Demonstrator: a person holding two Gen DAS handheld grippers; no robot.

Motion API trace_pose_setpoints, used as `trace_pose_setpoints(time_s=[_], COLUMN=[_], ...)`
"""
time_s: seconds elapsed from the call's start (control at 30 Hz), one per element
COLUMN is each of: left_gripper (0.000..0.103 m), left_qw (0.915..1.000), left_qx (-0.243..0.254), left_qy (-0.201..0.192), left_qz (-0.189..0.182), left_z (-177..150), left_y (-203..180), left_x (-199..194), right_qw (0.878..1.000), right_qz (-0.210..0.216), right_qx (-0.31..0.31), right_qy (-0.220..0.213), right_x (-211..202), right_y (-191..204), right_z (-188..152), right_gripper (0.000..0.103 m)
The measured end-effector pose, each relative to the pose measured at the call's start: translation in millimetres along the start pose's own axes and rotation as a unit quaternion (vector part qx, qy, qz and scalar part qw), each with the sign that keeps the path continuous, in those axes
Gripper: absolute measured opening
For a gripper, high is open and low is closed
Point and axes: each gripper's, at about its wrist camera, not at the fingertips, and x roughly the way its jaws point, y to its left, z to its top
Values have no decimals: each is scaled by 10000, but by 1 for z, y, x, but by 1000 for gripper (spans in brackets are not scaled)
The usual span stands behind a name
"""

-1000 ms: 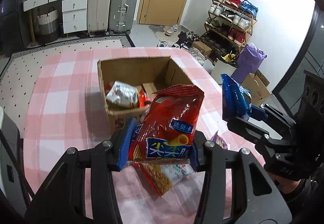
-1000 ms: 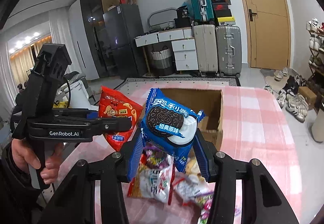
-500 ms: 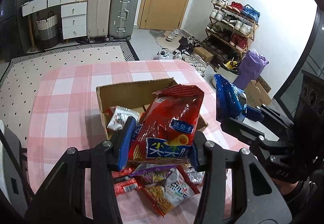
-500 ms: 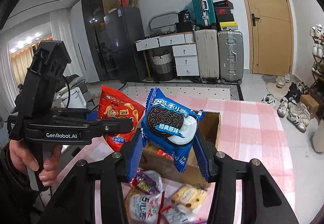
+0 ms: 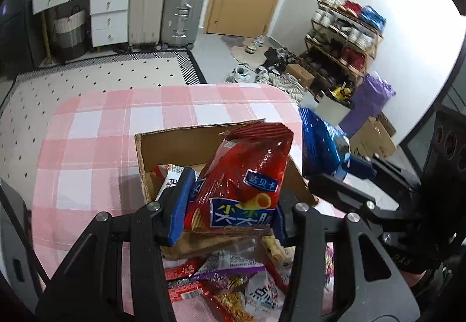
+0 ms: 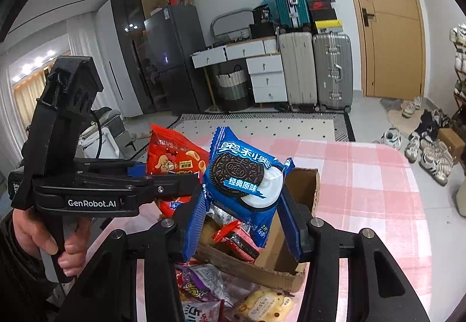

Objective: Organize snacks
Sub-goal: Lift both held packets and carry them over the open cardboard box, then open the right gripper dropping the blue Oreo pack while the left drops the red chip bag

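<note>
Now both grippers (image 5: 230, 202) (image 6: 241, 217) loaded (chips (image 5: 244, 185), Oreos (image 6: 244, 176)).

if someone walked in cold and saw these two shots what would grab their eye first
Probably the two bright packets held up in the air: the left gripper clamps a red chip bag, and the right gripper clamps a blue Oreo pack. Just beyond them an open cardboard box sits on the pink checked tablecloth, with loose snack packets heaped at its near side.

suitcases (image 6: 316, 71) | wooden door (image 6: 387, 22) | shoe rack (image 5: 345, 31), contents blurred | fridge (image 6: 174, 60)
</note>
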Motion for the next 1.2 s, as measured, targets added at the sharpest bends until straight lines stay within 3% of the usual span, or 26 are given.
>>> trace_pose_setpoints(time_s=[0.57, 0.93, 1.0, 1.03, 1.1, 1.2], left_gripper=[44, 45, 52, 66, 78, 79], left_qw=[9990, 9983, 9977, 9972, 9967, 9973], left_qx=[-321, -390, -547, -631, -720, -655], left_qy=[310, 423, 412, 406, 365, 298], left_qz=[30, 72, 11, -25, 81, 126], left_z=[-5, -1, 0, 0, 1, 1], left_y=[28, 33, 37, 39, 41, 38], left_x=[66, 89, 89, 89, 87, 80], right_qw=[9986, 9975, 9977, 9980, 9986, 9990], right_qz=[-31, -123, -119, -127, -131, -181], right_qx=[174, 219, 219, 226, 235, 187], right_qy=[495, 654, 632, 579, 452, 366], right_x=[72, 90, 89, 87, 79, 70], right_y=[-22, -33, -34, -35, -34, -34], right_z=[-3, -13, -14, -14, -14, -12], right_gripper=[48, 50, 56, 64, 71, 72])
